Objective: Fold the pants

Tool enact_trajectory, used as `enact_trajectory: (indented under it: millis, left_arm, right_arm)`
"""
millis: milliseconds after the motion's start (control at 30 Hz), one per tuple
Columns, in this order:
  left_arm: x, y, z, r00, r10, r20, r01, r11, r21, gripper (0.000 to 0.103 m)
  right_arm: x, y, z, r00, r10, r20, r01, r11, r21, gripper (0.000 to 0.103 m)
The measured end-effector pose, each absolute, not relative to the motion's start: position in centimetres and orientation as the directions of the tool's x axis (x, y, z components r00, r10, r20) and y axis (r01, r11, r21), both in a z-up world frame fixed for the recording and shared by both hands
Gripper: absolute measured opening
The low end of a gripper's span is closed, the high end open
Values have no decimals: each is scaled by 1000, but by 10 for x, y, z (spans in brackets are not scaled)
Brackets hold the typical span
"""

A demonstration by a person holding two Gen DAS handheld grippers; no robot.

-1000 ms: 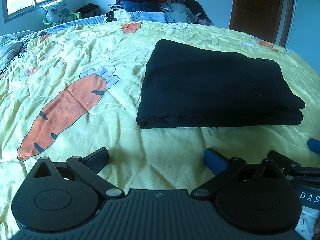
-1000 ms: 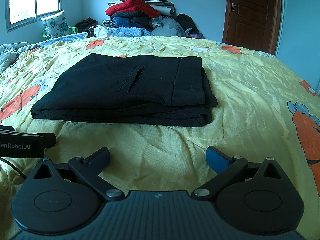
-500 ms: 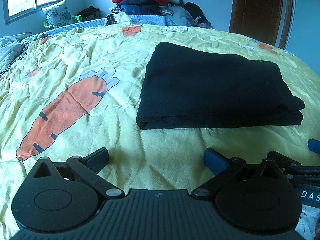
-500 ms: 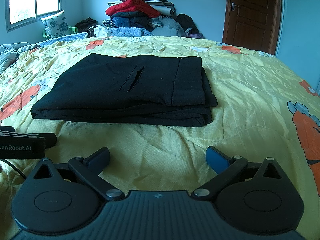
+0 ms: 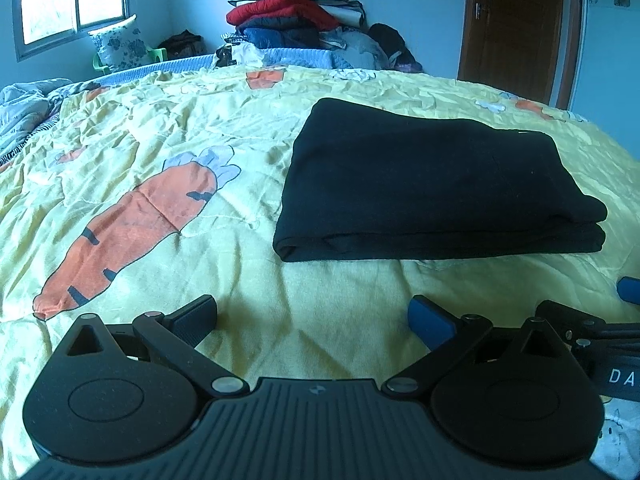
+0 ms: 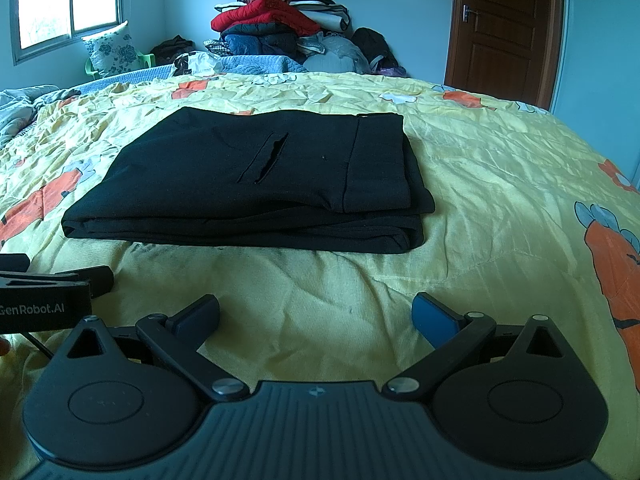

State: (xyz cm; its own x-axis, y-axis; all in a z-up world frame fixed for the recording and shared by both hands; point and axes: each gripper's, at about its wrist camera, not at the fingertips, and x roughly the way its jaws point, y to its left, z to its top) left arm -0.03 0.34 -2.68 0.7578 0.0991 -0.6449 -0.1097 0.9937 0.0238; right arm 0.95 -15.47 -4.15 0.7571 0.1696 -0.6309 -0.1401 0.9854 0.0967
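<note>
The black pants (image 5: 432, 184) lie folded into a flat rectangle on the yellow carrot-print bedspread (image 5: 160, 152); they also show in the right wrist view (image 6: 256, 184), with a pocket slit on top. My left gripper (image 5: 314, 316) is open and empty, just short of the pants' near edge. My right gripper (image 6: 316, 314) is open and empty, also short of the near edge. The two grippers sit side by side; the left one shows at the left edge of the right wrist view (image 6: 44, 292).
A pile of clothes (image 6: 280, 28) stands beyond the far side of the bed. A brown door (image 6: 504, 28) is at the back right, a window (image 6: 64, 0) and a floral pillow (image 6: 112, 50) at the back left. Rumpled bedding (image 5: 24, 108) lies at the left.
The left wrist view has tilted up a little, showing more of the clothes pile. The pants and the right gripper have not moved. Both grippers stay open.
</note>
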Motion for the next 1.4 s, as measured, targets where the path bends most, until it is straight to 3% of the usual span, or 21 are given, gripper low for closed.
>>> enact_trajectory:
  millis: [1400]
  left_arm:
    - [0, 6, -30, 770, 99, -630, -125, 992, 3, 103]
  right_arm:
    - [10, -149, -40, 765, 113, -634, -67, 993, 96, 103]
